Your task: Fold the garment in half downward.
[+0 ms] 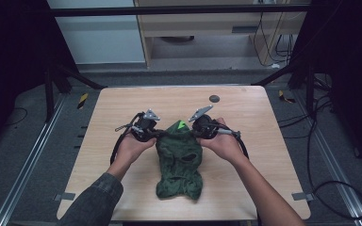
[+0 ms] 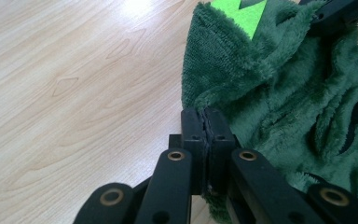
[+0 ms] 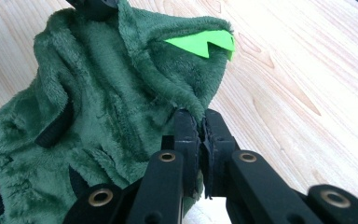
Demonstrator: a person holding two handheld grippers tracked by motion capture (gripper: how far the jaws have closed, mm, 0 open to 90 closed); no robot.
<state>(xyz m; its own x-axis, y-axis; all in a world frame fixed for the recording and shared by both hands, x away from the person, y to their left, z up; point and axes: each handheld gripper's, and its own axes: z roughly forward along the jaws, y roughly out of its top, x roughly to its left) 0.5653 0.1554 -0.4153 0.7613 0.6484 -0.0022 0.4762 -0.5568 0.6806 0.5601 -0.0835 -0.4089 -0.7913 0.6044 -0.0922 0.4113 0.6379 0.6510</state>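
A dark green fleece garment (image 1: 179,162) with a bright green spiked patch (image 1: 181,125) lies in the middle of the wooden table (image 1: 122,101). My left gripper (image 1: 154,133) is shut on the garment's left upper edge. In the left gripper view the jaws pinch the fleece (image 2: 279,93) at its rim, gripper (image 2: 207,122). My right gripper (image 1: 197,133) is shut on the right upper edge. The right gripper view shows its jaws clamped on the fleece (image 3: 98,102) just under the green patch (image 3: 203,43), gripper (image 3: 201,123). Both hold the top of the garment slightly raised.
A small dark round disc (image 1: 214,99) sits on the table near the far edge. Cables (image 1: 118,146) trail from both grippers along the person's hands. Bare wood surrounds the garment on the left, right and far sides. Black frame posts stand beyond the table corners.
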